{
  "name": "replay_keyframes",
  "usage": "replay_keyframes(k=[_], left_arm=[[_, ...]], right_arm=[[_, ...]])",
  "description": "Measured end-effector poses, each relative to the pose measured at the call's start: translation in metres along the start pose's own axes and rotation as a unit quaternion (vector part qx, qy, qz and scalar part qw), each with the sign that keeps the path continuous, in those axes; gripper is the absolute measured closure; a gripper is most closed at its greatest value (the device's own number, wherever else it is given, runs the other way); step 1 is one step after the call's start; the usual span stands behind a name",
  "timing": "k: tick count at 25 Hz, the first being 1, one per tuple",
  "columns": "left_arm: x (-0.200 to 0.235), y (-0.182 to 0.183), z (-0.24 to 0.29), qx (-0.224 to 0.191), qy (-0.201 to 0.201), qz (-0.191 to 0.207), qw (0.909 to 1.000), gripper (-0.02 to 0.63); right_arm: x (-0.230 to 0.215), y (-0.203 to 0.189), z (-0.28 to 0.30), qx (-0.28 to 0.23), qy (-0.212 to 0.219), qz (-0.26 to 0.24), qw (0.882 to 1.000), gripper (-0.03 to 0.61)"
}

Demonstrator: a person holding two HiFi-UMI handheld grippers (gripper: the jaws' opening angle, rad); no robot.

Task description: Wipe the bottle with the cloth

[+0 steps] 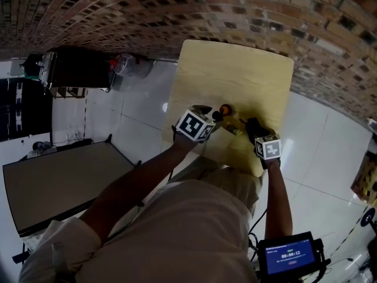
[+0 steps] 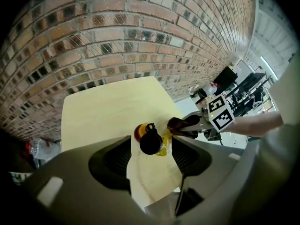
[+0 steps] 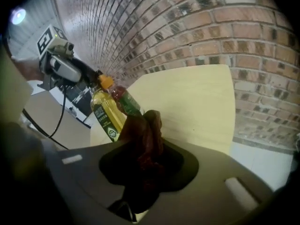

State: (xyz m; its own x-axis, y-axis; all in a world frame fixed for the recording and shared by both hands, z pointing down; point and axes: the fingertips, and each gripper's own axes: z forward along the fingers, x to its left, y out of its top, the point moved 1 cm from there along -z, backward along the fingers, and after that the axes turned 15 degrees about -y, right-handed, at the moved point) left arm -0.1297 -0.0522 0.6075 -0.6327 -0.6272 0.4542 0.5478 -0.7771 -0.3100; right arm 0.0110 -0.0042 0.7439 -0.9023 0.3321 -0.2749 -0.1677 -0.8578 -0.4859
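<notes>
A clear bottle of yellow liquid (image 3: 107, 111) with an orange cap stands near the front edge of the pale wooden table (image 1: 235, 75). In the head view the bottle (image 1: 231, 127) sits between my two grippers. My left gripper (image 2: 151, 156) hangs over it from above. Its jaws stand wide on either side of the bottle's dark top (image 2: 151, 142), with a gap on each side. My right gripper (image 3: 145, 144) is shut on a bunched dark brown cloth (image 3: 145, 130). That cloth (image 2: 183, 123) is just to the right of the bottle, close to its side.
A second, reddish bottle with a green label (image 3: 125, 100) stands right behind the yellow one. A brick wall (image 1: 247, 10) runs behind the table. A dark table (image 1: 59, 181) is on the left, over white floor tiles. A small screen (image 1: 288, 255) sits at the lower right.
</notes>
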Motion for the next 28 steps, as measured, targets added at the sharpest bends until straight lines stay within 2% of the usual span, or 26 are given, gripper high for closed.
replay_keyframes(k=[3, 8, 9, 10, 12, 16, 20, 22, 24, 28], left_arm=[[0.008, 0.005, 0.008, -0.001, -0.009, -0.022, 0.9997, 0.308], [0.011, 0.013, 0.034, 0.011, -0.031, -0.062, 0.9976, 0.293], [0.011, 0.013, 0.038, 0.019, -0.03, -0.066, 0.9972, 0.311], [0.012, 0.012, 0.041, 0.028, -0.022, -0.065, 0.9973, 0.359], [0.015, 0.009, 0.042, 0.042, -0.002, -0.051, 0.9978, 0.411], [0.013, 0.006, 0.04, 0.046, 0.002, -0.031, 0.9985, 0.417], [0.003, 0.006, 0.039, 0.056, -0.003, -0.001, 0.9984, 0.417], [-0.003, 0.005, 0.044, 0.069, -0.008, 0.025, 0.9973, 0.417], [-0.005, 0.007, 0.048, 0.081, -0.008, 0.049, 0.9955, 0.417], [-0.002, 0.007, 0.051, 0.082, -0.007, 0.052, 0.9952, 0.417]], right_arm=[[-0.003, -0.003, -0.004, -0.007, -0.001, 0.025, 1.0, 0.483], [-0.001, 0.005, -0.008, -0.029, -0.002, 0.033, 0.999, 0.483], [-0.002, 0.009, -0.009, -0.037, -0.005, 0.037, 0.999, 0.483], [-0.003, 0.014, -0.009, -0.046, -0.006, 0.045, 0.998, 0.483], [-0.003, 0.025, -0.01, -0.067, -0.004, 0.067, 0.995, 0.483], [0.003, 0.063, -0.015, -0.115, 0.026, 0.095, 0.989, 0.483], [0.031, 0.103, -0.021, -0.149, 0.084, 0.086, 0.982, 0.483], [0.046, 0.111, -0.016, -0.148, 0.104, 0.081, 0.98, 0.483], [0.053, 0.111, -0.002, -0.135, 0.106, 0.084, 0.982, 0.483], [0.042, 0.097, 0.026, -0.091, 0.067, 0.117, 0.987, 0.486]])
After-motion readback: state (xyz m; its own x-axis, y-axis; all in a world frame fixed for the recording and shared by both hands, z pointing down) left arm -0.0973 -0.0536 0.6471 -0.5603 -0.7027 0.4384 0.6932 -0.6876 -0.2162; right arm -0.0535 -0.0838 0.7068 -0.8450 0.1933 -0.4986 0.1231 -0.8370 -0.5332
